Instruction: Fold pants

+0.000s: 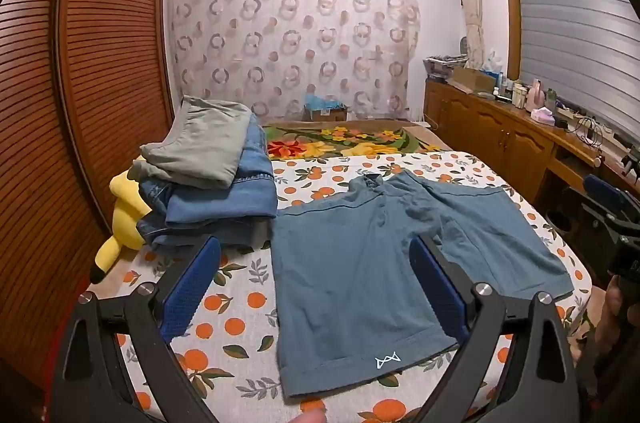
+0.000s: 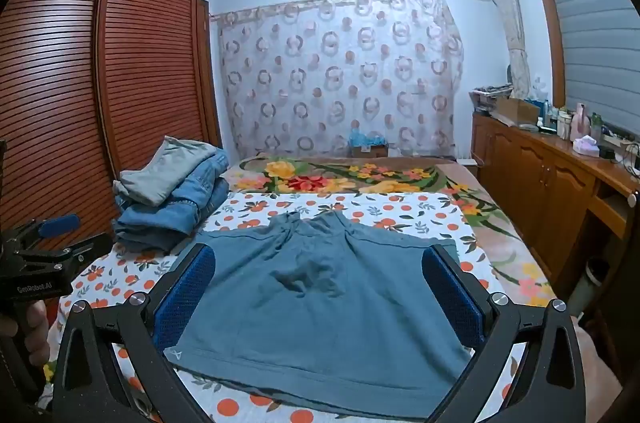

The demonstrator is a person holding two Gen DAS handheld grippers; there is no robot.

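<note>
Two black hand-held grippers with blue pads are filling the foreground, both with their jaws standing wide apart and nothing clamped between them. Starting at the left, a louvred wooden wardrobe [image 1: 100, 63] is running along the wall, and a yellow plush toy [image 1: 124, 219] is lying against it at the bed's edge. Just beside the toy, a stack of folded clothes [image 1: 212, 183] is sitting on the bed, a grey garment on top of denim. The left hand-held gripper [image 1: 316, 287] is hovering above the bed [image 1: 232, 327], which is wearing an orange-print sheet, with one pad over the sheet and the other over the teal pants [image 1: 360, 263]. These pants, short-legged, are lying spread flat on the bed, waistband toward the far end and leg hems toward the camera, a small white logo on the left leg's hem. The right hand-held gripper [image 2: 320, 291] is hanging over the pants [image 2: 320, 323], its pads framing the fabric without pressing it. Farther right, a wooden table [image 1: 520, 127] carrying bottles and boxes is standing below a shuttered window.
</note>
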